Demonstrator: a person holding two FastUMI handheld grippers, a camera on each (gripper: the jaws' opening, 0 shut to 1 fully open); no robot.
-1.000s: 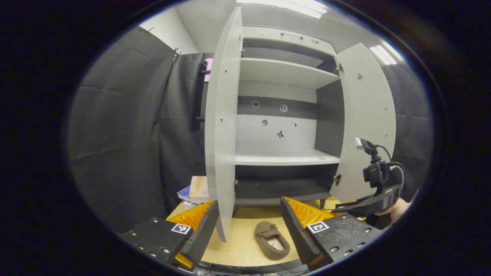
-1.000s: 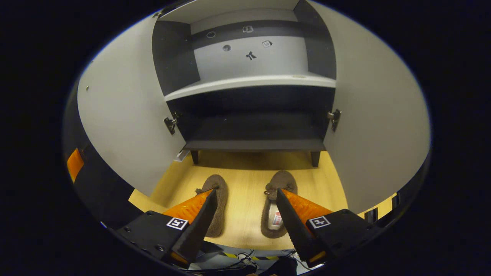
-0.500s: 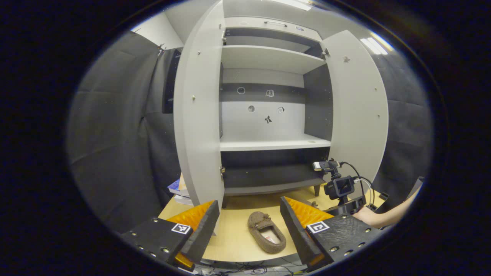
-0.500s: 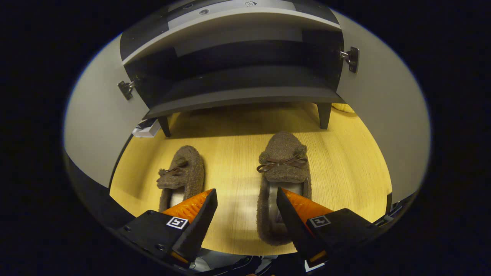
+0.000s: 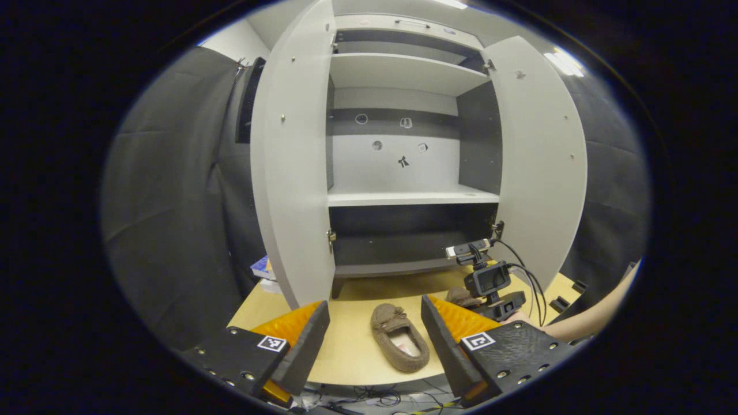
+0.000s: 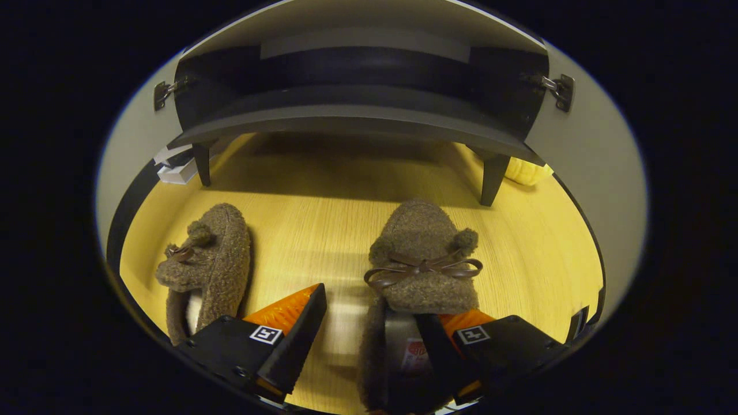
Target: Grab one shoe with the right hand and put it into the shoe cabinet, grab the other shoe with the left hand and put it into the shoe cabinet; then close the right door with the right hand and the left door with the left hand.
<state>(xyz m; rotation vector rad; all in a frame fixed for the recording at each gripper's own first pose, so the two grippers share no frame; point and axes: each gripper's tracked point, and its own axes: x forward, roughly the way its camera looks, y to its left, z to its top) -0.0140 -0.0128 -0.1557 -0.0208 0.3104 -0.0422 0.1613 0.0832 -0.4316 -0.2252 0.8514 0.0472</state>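
Two brown fuzzy shoes with bows lie on the wooden table in front of the open shoe cabinet (image 5: pixel 403 199). In the right gripper view the right shoe (image 6: pixel 424 253) is close below, the left shoe (image 6: pixel 210 259) further left. My right gripper (image 6: pixel 372 304) is open and low over the right shoe: one finger dips into its opening, the other hangs over the table beside its left wall. My left gripper (image 5: pixel 373 305) is open and empty, held back from the left shoe (image 5: pixel 399 339). The right gripper (image 5: pixel 490 288) also shows there, over the other shoe (image 5: pixel 460 296).
Both cabinet doors (image 5: pixel 291 190) (image 5: pixel 539 161) stand wide open. The dark bottom shelf (image 6: pixel 357 124) sits on short legs (image 6: pixel 490 178). A yellow object (image 6: pixel 524 171) lies behind the right leg. Books (image 5: pixel 264 271) are stacked left of the cabinet. A forearm (image 5: pixel 582 324) reaches in from the right.
My right gripper has dropped and moved forward onto the right shoe, with one finger now inside its opening. My left gripper has shifted slightly; the cabinet sits more centred in its view.
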